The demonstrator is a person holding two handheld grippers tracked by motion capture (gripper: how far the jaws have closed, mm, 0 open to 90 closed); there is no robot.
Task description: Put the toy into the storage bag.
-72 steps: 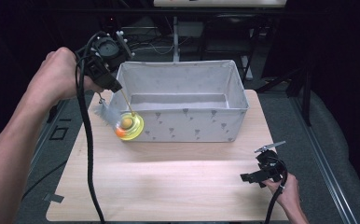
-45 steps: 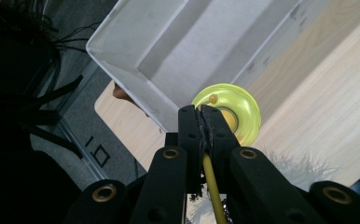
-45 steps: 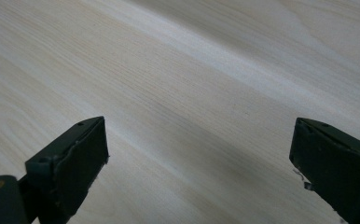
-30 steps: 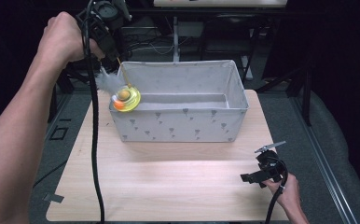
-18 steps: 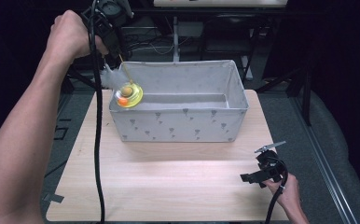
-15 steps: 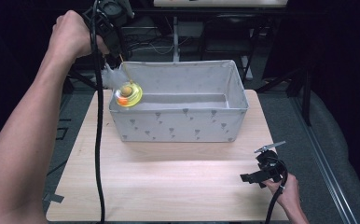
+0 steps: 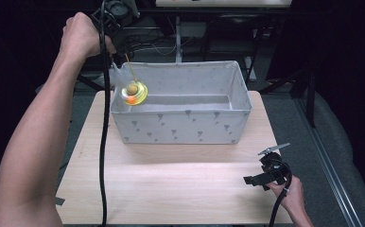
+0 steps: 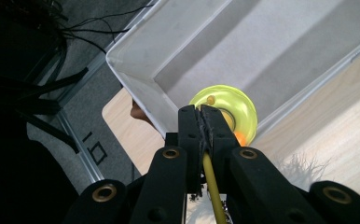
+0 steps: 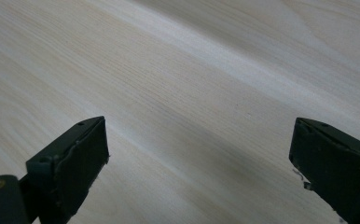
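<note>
Nearest to the person, at the front right corner of the pale wooden table point(image 7: 171, 189), the right gripper point(image 7: 265, 177) lies low over the board, held by one hand point(image 7: 291, 196). In the right gripper view its two black jaws stand wide apart with only smooth wood grain between them, so it is released and holds nothing.

Farther back, one grey fabric bin point(image 7: 180, 125) stands in the middle of the table. It is rectangular, its long side goes from left to right, and its soft walls carry a pattern of small dark triangles.

Over the left end of the bin hangs one toy point(image 7: 134, 92): a round, glossy, yellow-green disc with an orange part at its lower edge and some white feathery fluff beside it. A thin yellow cord point(image 8: 211, 179) rises from it, a little tilted, so its long axis is nearly vertical.

Highest and farthest, the left gripper point(image 8: 200, 123) is clenched on this cord; its jaws are pressed together with the cord between them.
</note>
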